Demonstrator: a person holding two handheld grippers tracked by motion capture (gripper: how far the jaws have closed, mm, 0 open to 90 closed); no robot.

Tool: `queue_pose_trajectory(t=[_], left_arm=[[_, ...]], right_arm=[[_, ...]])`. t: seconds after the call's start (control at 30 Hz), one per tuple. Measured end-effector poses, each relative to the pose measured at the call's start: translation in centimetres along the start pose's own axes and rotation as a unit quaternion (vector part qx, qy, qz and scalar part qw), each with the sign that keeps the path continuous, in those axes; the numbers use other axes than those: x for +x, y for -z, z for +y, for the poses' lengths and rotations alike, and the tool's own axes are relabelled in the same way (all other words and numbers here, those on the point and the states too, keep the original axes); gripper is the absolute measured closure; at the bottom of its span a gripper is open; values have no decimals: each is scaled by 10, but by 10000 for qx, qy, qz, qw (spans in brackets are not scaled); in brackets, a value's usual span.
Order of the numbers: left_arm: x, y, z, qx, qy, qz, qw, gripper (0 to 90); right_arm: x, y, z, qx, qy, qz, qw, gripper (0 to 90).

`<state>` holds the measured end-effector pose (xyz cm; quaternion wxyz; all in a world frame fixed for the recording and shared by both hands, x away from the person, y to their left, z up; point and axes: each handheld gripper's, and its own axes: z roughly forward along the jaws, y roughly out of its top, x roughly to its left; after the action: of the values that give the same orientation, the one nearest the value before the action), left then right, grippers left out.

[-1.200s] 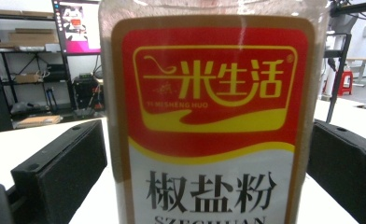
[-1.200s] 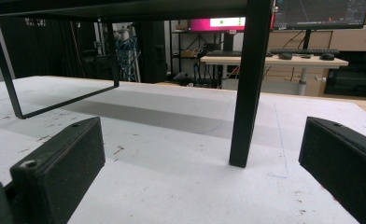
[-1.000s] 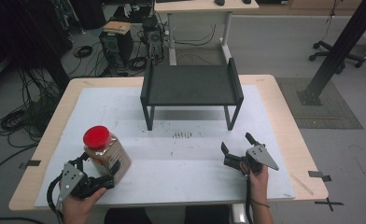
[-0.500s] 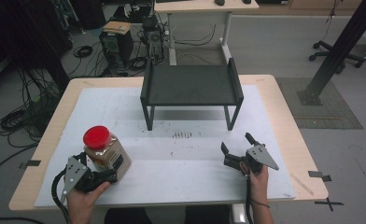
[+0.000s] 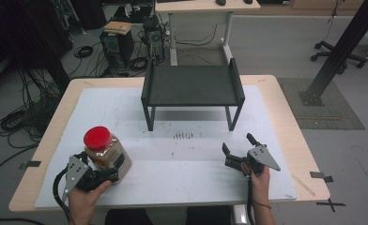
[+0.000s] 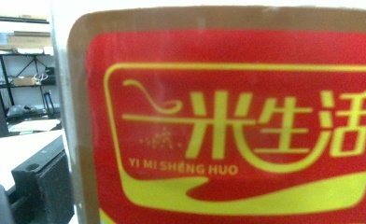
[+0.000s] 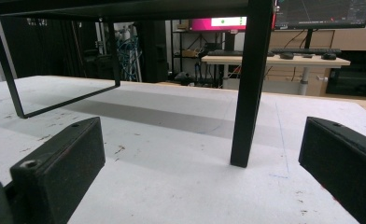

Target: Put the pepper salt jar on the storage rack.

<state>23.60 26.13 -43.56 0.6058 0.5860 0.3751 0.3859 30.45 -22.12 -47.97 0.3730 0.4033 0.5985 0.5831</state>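
A clear jar (image 5: pixel 108 153) with a red lid and a red label stands at the front left of the white mat. My left gripper (image 5: pixel 108 174) is low at its near side, jaws to either side of its base. In the left gripper view the jar's label (image 6: pixel 228 130) is pressed up close, and one black finger (image 6: pixel 41 186) sits just left of the jar wall, spread wide. My right gripper (image 5: pixel 237 143) rests open at the front right, nothing between its fingers (image 7: pixel 59 163). It faces the black shelf's front right leg (image 7: pixel 246 93).
A low black metal shelf (image 5: pixel 191 84) stands at the back middle of the table. The white mat (image 5: pixel 182 159) covers most of the wooden tabletop. Desks, cables and computer boxes lie on the floor beyond the far edge.
My left gripper has slid forward up to the jar, so that its jaws now flank the base. The jar and the right gripper have stayed put.
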Motion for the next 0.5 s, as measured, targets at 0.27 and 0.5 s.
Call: queue_pose_trajectory(t=[0.27,0.5], left_arm=[[0,0,0,9,5,-5,10000,2],[0,0,0,-8,16,-6,10000,2]], right_arm=[[0,0,0,-4,7,1,10000,3],[0,0,0,-9,11,-3,10000,3]])
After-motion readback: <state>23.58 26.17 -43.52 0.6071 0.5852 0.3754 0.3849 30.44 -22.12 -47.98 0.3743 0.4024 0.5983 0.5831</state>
